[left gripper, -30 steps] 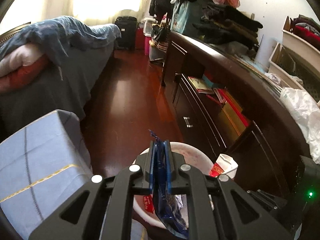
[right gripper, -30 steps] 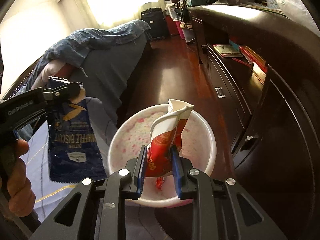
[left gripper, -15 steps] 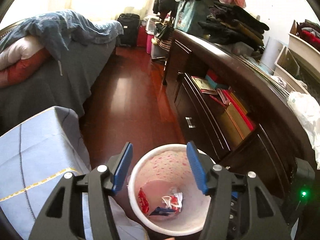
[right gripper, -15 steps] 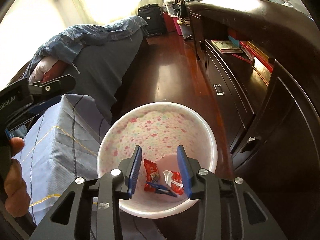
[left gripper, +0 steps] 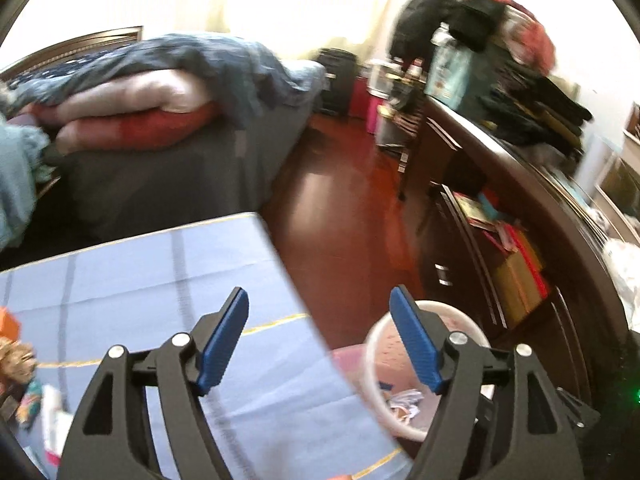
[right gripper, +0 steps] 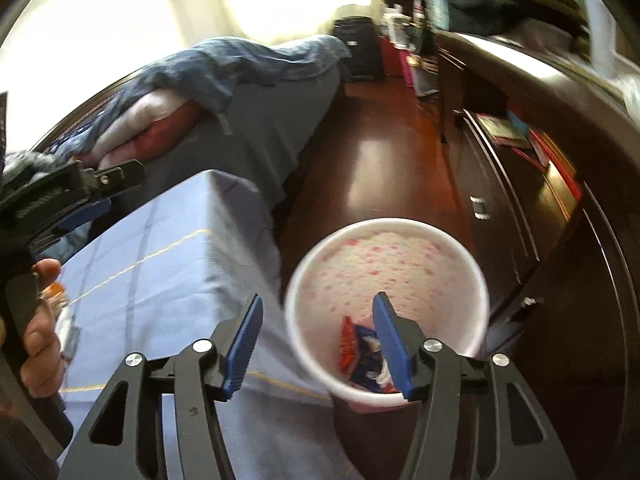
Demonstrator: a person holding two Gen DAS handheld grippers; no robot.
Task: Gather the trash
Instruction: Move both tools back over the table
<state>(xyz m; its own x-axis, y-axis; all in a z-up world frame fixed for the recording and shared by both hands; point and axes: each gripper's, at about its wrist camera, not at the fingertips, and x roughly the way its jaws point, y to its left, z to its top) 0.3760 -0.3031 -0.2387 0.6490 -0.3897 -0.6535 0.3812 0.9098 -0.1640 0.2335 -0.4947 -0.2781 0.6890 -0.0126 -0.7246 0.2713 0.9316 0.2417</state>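
Observation:
A white bin (right gripper: 386, 276) with pink flecks stands on the floor beside the table; red and blue wrappers (right gripper: 360, 354) lie at its bottom. It also shows in the left wrist view (left gripper: 378, 364), partly behind the right finger. My left gripper (left gripper: 320, 344) is open and empty above the blue tablecloth (left gripper: 160, 280). It shows in the right wrist view (right gripper: 86, 196) at the left, held by a hand. My right gripper (right gripper: 316, 346) is open and empty, over the bin's near-left rim. More litter (left gripper: 28, 396) lies at the table's left edge, blurred.
A bed (left gripper: 168, 148) with piled bedding lies beyond the table. A long dark dresser (right gripper: 540, 184) with books on its shelf runs along the right. A strip of red wood floor (left gripper: 340, 220) lies between them. A black suitcase (left gripper: 338, 76) stands at the far end.
Both grippers have swung left, away from above the bin and towards the table. Both jaws have opened wider. The wrappers stay in the bin.

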